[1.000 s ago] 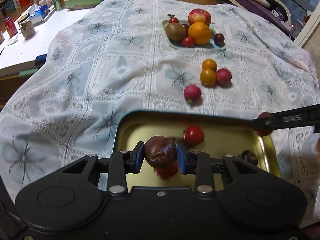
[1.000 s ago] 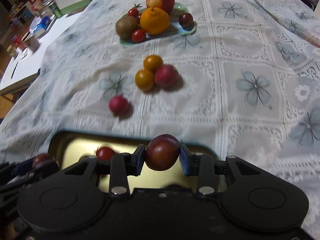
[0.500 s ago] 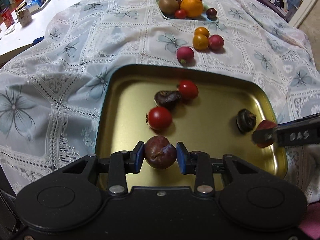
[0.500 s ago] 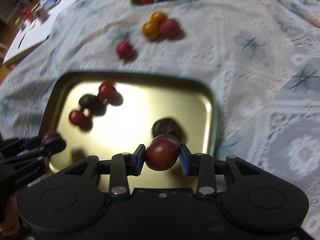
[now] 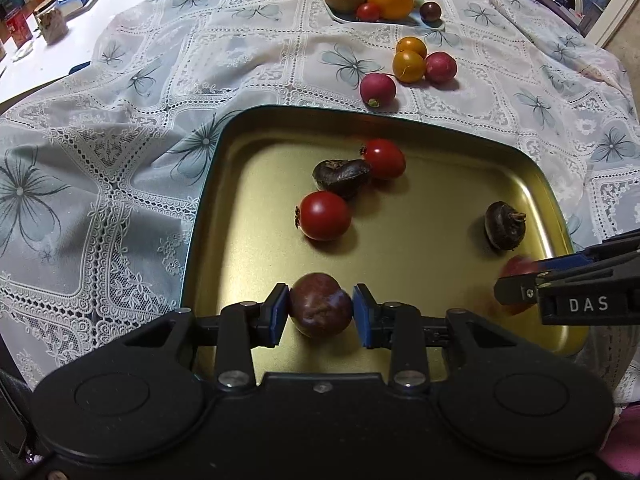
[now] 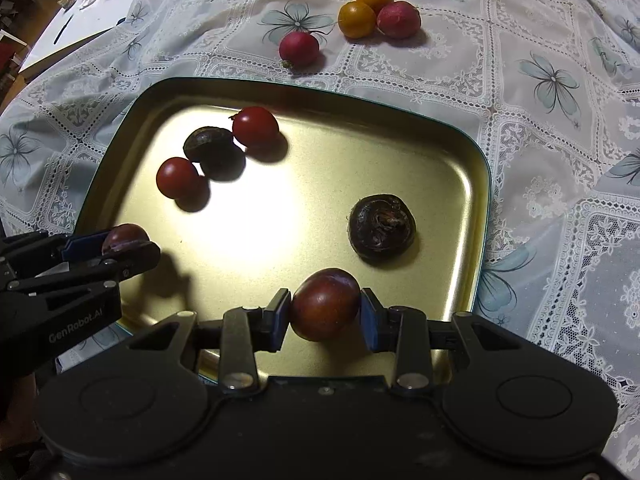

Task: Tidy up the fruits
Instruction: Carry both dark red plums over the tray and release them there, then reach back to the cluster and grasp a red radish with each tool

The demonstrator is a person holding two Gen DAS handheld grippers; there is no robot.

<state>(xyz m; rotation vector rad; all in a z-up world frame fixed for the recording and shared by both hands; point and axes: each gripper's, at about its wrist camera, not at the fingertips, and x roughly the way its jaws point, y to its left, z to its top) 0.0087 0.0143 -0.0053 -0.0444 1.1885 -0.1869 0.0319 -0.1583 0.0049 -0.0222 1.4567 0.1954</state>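
Observation:
My left gripper (image 5: 320,310) is shut on a dark purple plum (image 5: 320,304), low over the near left part of the gold tray (image 5: 440,152). My right gripper (image 6: 325,310) is shut on a dark red plum (image 6: 325,304), over the tray's near right part. Each gripper shows in the other's view, the right gripper (image 5: 516,292) at the right and the left gripper (image 6: 128,246) at the left. In the tray lie two red tomatoes (image 5: 324,216) (image 5: 384,159) and two dark chestnuts (image 5: 342,176) (image 5: 505,225).
Beyond the tray on the lace tablecloth lie two radishes (image 5: 377,89) (image 5: 441,67) and two small oranges (image 5: 409,65) (image 5: 411,46). A far plate (image 5: 344,18) holds an orange, a kiwi, an apple and small fruits. Jars and boxes (image 5: 48,24) stand at the far left.
Both grippers, still holding their plums, have drawn back from the table's middle and come down low over the near part of the gold tray.

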